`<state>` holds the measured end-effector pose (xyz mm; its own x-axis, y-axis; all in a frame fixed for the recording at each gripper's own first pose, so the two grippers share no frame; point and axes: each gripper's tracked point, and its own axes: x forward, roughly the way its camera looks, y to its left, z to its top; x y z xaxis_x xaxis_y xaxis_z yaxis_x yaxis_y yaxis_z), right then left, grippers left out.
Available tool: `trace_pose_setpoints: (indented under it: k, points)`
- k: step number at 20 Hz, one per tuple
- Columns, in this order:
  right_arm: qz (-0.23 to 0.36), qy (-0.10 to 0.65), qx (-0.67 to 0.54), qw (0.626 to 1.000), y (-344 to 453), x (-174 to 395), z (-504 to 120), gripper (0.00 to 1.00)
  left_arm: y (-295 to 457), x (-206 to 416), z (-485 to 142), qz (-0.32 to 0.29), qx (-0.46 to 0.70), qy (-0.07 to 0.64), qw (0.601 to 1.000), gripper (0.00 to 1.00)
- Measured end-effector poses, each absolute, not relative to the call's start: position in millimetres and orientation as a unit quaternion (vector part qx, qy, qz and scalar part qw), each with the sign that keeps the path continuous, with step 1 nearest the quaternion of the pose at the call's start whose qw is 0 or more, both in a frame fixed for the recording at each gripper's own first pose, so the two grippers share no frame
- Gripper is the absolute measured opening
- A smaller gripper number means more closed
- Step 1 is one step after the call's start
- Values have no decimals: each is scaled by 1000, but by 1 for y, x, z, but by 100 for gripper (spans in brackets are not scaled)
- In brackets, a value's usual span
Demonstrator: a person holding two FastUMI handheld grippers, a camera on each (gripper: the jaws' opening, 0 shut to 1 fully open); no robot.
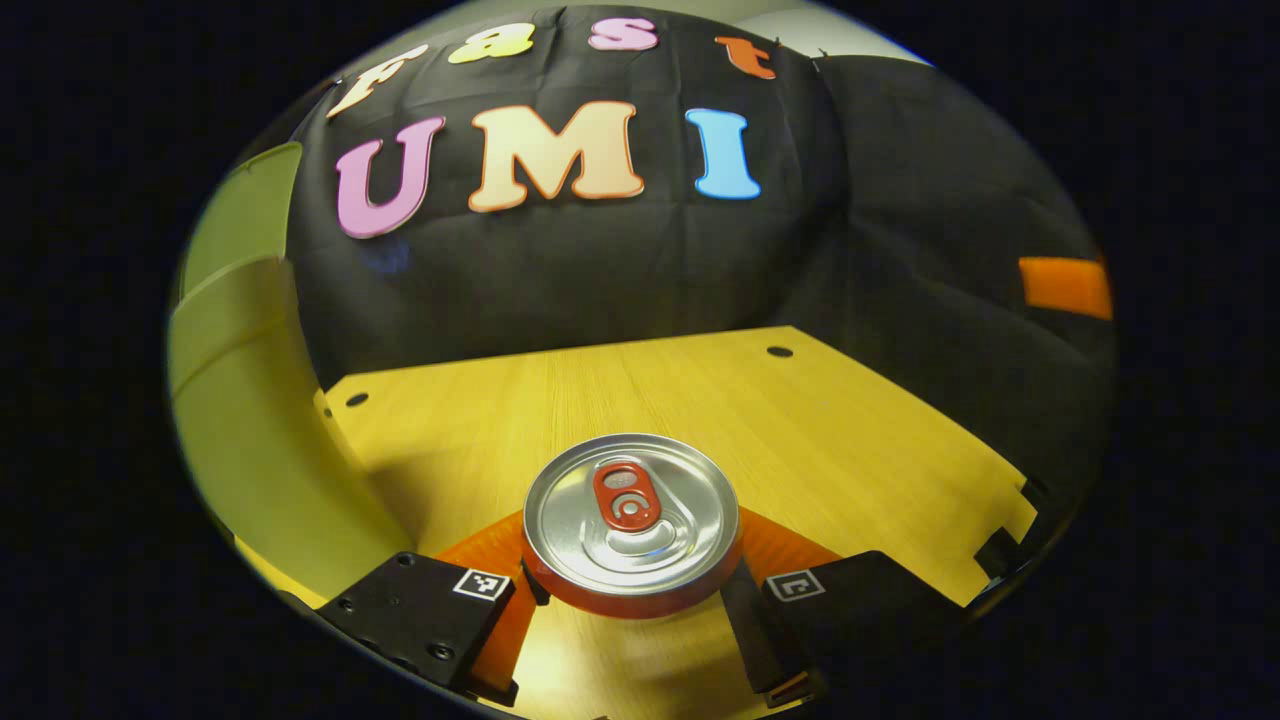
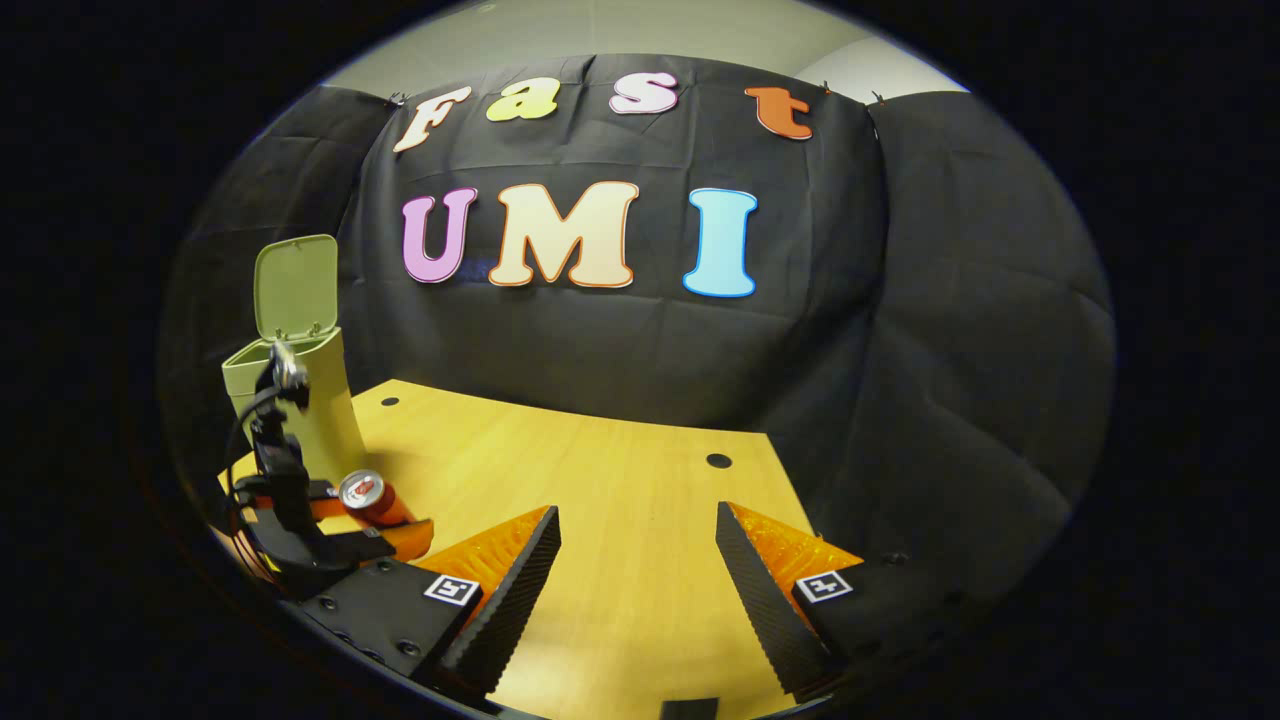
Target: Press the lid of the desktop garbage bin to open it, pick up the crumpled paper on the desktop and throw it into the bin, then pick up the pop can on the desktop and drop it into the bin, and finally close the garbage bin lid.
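A red pop can (image 1: 632, 520) with a silver top and red tab stands between the fingers of my left gripper (image 1: 632, 588), which press on its two sides. In the right gripper view the same can (image 2: 362, 490) leans a little in the left gripper (image 2: 368, 520), just in front of the green bin (image 2: 300, 420). The bin's lid (image 2: 296, 285) stands up, open. I cannot tell whether the can touches the table. My right gripper (image 2: 635, 590) hovers open over the bare wooden table (image 2: 620, 480), nothing between its fingers.
The bin's green wall (image 1: 250, 400) rises close on the left in the left gripper view. The table (image 1: 800, 430) has small dark holes and notched edges. Black cloth walls stand behind and to the right of it.
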<state>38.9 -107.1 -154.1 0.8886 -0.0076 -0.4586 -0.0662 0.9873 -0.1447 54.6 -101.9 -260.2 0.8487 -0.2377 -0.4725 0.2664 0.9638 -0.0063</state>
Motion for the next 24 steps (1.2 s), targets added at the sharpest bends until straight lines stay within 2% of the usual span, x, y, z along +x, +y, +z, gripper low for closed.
trace_pose_setpoints:
  k: [6,10,18,24]
  points:
    - [39,239,-57,968,-78,39,-172,99,-89,90,-172,-128,28,160,978,77]
    - [46,241,-47,968,-66,38,-180,99,-64,108,-127,-102,40,122,986,77]
    - [46,255,-30,965,-65,38,-191,99,29,134,-66,-2,46,79,996,77]
    - [47,265,-26,963,-65,39,-200,99,110,131,-64,84,58,82,991,78]
